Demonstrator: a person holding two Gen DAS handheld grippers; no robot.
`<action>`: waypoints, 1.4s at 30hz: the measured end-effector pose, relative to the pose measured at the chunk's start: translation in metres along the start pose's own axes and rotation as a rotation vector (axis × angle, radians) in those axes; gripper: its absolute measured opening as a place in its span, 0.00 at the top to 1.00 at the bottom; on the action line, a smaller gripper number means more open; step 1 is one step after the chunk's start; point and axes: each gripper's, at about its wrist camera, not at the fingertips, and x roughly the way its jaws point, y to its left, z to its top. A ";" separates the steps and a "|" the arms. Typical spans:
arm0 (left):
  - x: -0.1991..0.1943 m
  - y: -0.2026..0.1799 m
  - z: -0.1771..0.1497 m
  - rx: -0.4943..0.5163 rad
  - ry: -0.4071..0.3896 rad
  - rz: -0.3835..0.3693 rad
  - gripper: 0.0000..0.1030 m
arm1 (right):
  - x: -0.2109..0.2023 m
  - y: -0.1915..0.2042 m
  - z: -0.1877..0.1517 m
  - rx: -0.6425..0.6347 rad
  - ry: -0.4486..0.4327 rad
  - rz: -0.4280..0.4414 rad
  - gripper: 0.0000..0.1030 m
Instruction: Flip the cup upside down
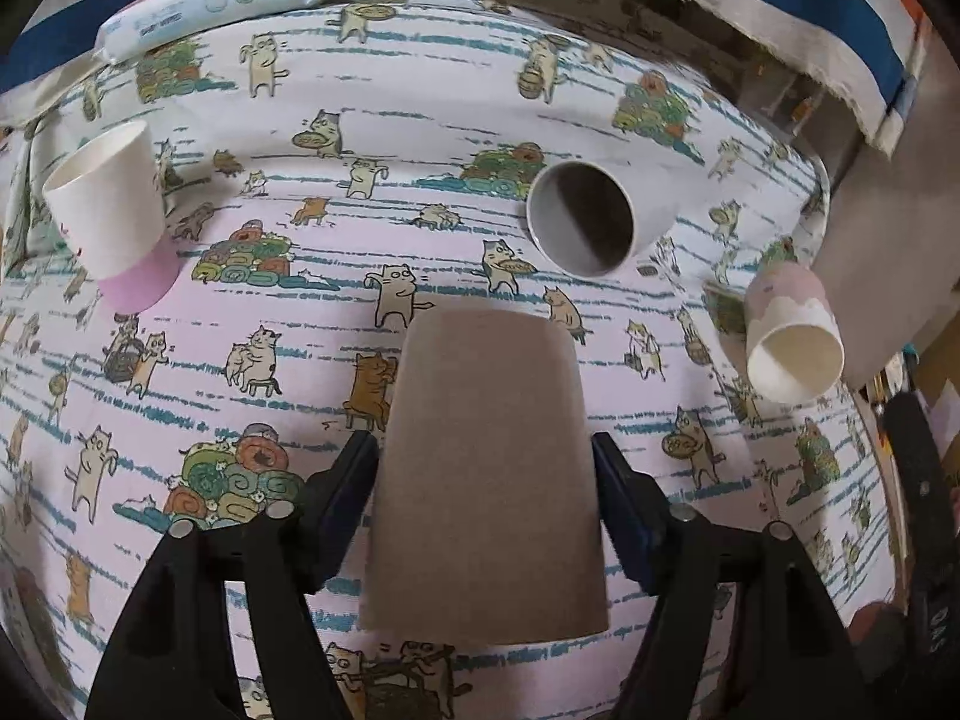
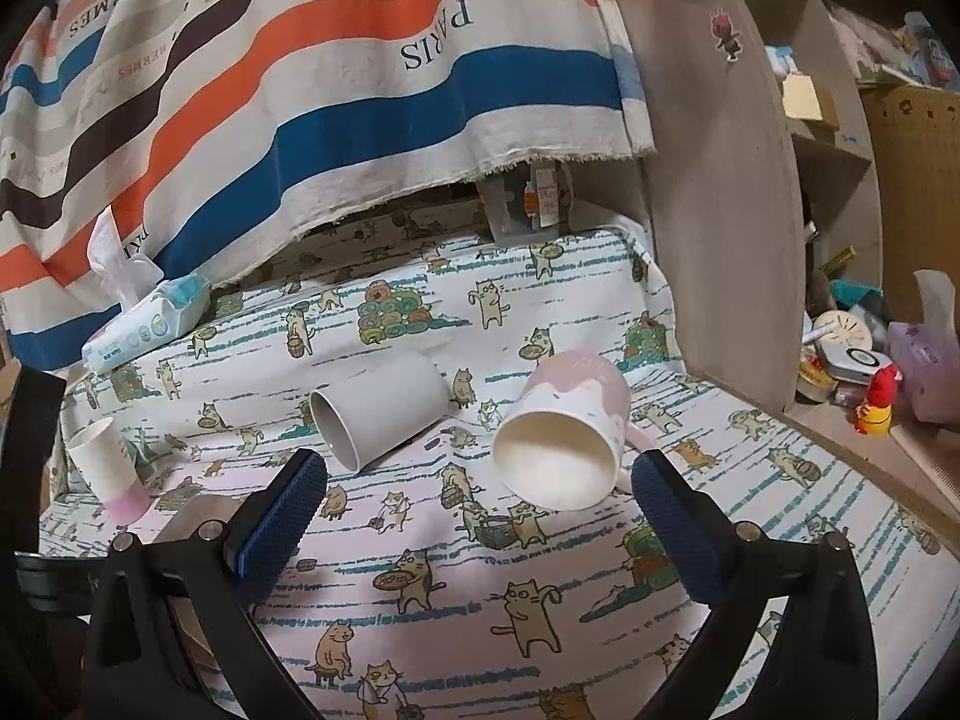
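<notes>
Gripping a brown cup [image 1: 486, 480] w/ left tool [image 1: 486, 456], pads pressed on both sides, narrow end pointing away, over the cat-print bench [image 1: 420, 120]. Right tool [image 2: 477, 480] spread wide, nothing in it, pink mug [image 2: 564, 426] lying on its side just ahead. Grey cup [image 2: 378, 414] also on its side beside it; white-pink cup [image 2: 105, 462] upright far left, wipes pack [image 2: 144, 324] at back

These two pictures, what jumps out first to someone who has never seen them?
The brown paper cup standing upside down between the left gripper fingers fills the near foreground. Beyond it, on the cat-print cloth, a grey cup and a pink-and-white mug lie on their sides, mouths toward the open right gripper. A striped sheet hangs behind.
</notes>
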 end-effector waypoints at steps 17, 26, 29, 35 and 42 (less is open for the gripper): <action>-0.072 0.046 0.011 0.061 -0.318 0.001 0.06 | 0.009 -0.007 -0.002 0.025 0.042 0.007 0.00; -0.083 0.083 -0.001 0.113 -0.469 0.051 0.01 | 0.014 -0.005 -0.003 0.028 0.069 0.014 0.00; -0.079 0.093 -0.008 0.121 -0.497 0.062 0.01 | 0.018 -0.005 -0.003 0.032 0.084 0.016 0.00; -0.078 0.099 -0.018 0.122 -0.559 0.069 0.01 | 0.020 -0.009 -0.003 0.049 0.094 0.012 0.00; -0.084 0.110 -0.018 0.069 -0.589 0.045 0.01 | 0.026 -0.006 -0.004 0.035 0.125 0.016 0.00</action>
